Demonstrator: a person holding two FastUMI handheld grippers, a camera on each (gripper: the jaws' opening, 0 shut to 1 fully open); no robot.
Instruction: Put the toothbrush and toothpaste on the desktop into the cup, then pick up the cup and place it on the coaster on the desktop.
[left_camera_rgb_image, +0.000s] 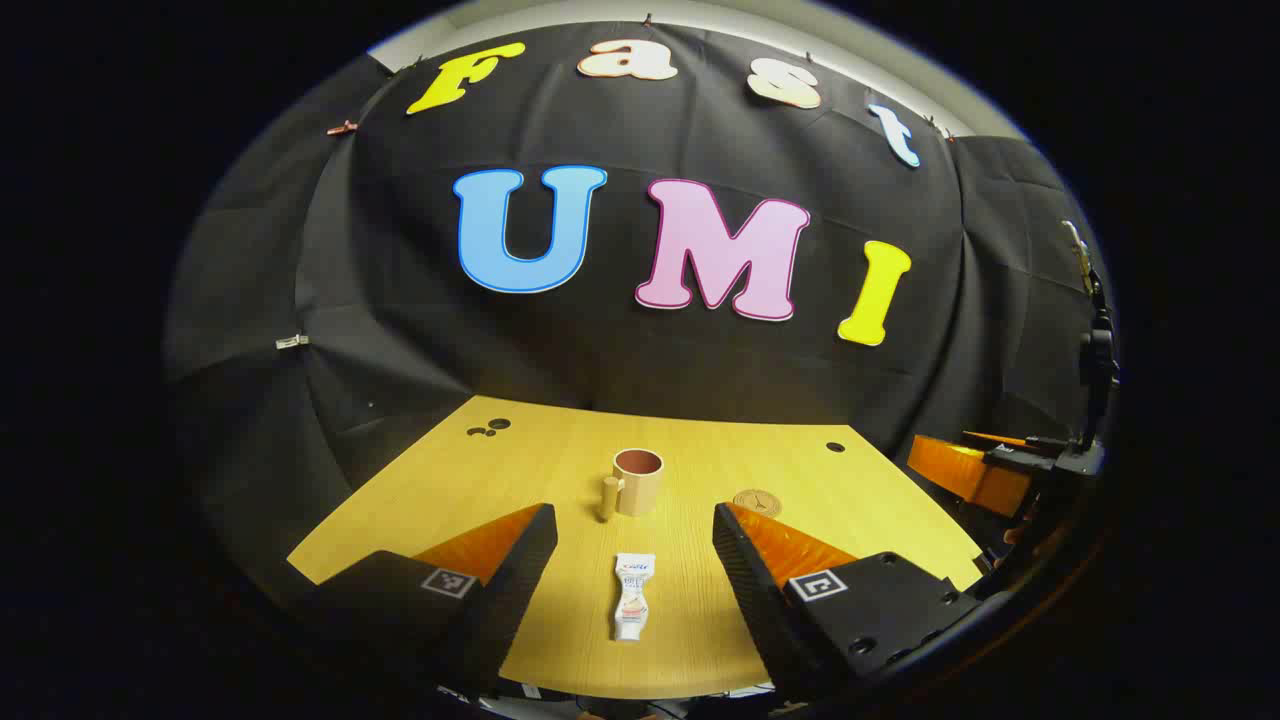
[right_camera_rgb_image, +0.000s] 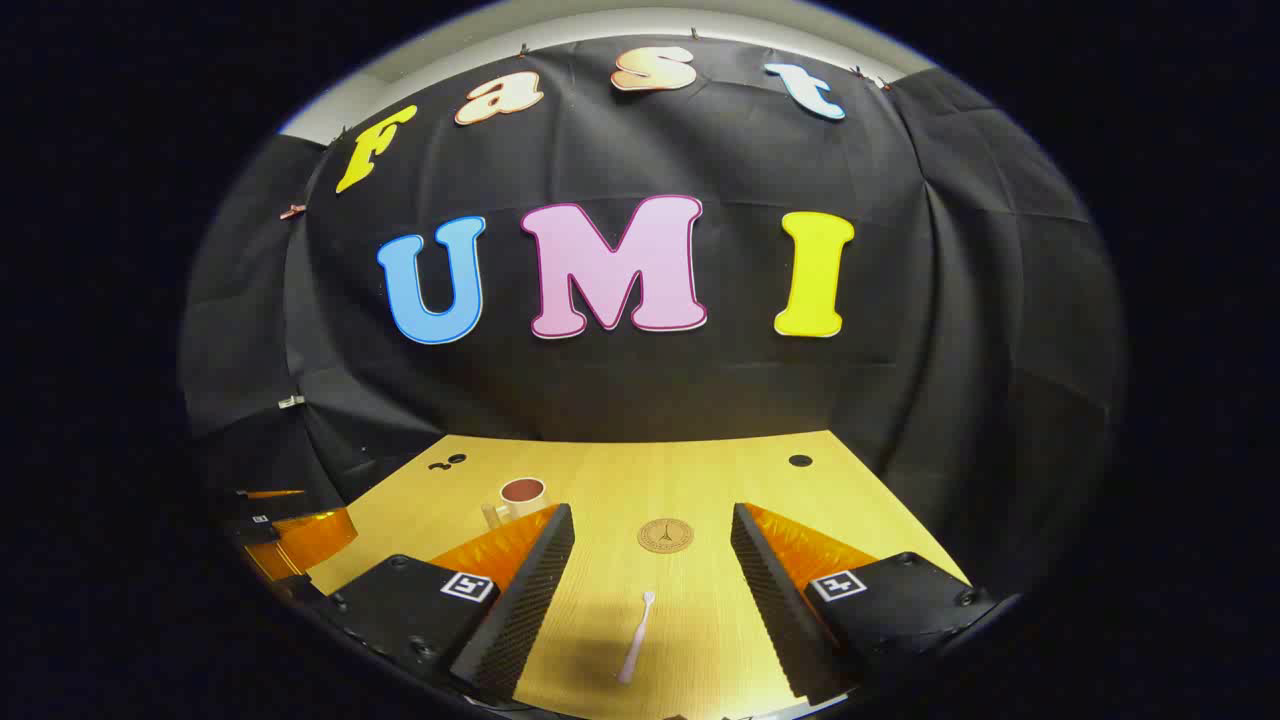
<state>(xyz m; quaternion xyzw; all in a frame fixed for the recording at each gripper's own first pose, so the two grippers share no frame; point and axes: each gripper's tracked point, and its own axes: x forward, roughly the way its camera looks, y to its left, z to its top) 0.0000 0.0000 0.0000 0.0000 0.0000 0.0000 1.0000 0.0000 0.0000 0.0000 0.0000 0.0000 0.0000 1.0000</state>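
Note:
A beige cup (left_camera_rgb_image: 638, 480) with a handle on its left stands upright mid-table; the right gripper view has the cup (right_camera_rgb_image: 519, 497) at the left. A white toothpaste tube (left_camera_rgb_image: 632, 595) lies flat on the wooden table (left_camera_rgb_image: 880, 510), between the fingers of my open left gripper (left_camera_rgb_image: 634, 540) and below them. A pale toothbrush (right_camera_rgb_image: 636, 622) lies between the fingers of my open right gripper (right_camera_rgb_image: 652, 545), head pointing away. The round brown coaster (right_camera_rgb_image: 665, 535) lies beyond it; the left gripper view shows the coaster (left_camera_rgb_image: 757, 501) right of the cup. Neither gripper holds anything.
The right gripper (left_camera_rgb_image: 985, 470) appears at the far right of the left gripper view, the left gripper (right_camera_rgb_image: 290, 525) at the far left of the right gripper view. Small dark holes (left_camera_rgb_image: 835, 447) mark the table's back corners. The black cloth wall rises behind the table.

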